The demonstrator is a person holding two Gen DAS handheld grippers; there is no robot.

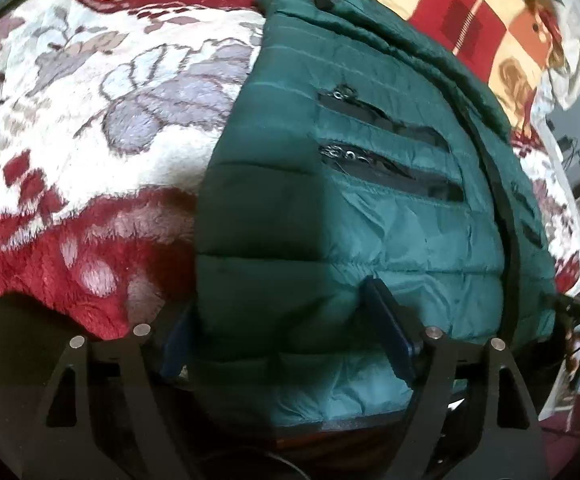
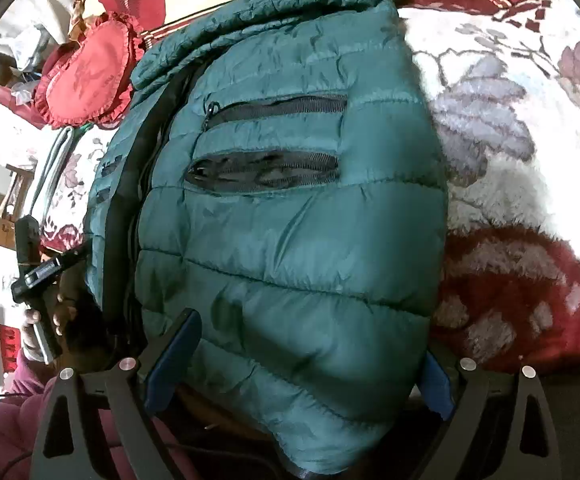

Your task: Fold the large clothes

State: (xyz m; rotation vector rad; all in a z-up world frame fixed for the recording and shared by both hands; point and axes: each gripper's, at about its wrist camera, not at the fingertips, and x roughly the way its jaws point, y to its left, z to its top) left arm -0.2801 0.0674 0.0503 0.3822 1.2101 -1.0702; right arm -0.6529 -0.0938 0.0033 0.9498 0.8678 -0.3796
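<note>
The green quilted puffer jacket (image 1: 330, 200) lies on a bed, over a plush floral blanket (image 1: 90, 120) in white, grey and dark red. It fills the middle of both views, with its near hem at the bottom of each frame.

The left gripper (image 1: 286, 340) has its jaws spread, and the hem bulges up between its blue pads (image 1: 390, 328). The right gripper (image 2: 298, 364) looks the same: jaws spread wide around the padded hem, one blue pad on each side. I cannot tell if the pads truly press the cloth or only stand beside it.

What may go wrong, in my judgement: the shell is smooth and puffy, so when the jaws close they may catch only the top layer, or the cloth may slip out during the lift. Then the fold would come uneven. The two pocket zippers (image 2: 266, 140) are open and gape a little, and the dark front placket (image 2: 130, 200) makes a stiff ridge at the left of the right view; both could wrinkle the fold.

Around it, a red frilled cushion (image 2: 86, 84) sits in the upper left of the right view, near the collar, and a patterned red and cream cover (image 1: 470, 20) lies at the upper right of the left view. Both are close enough to crowd the far end.
</note>
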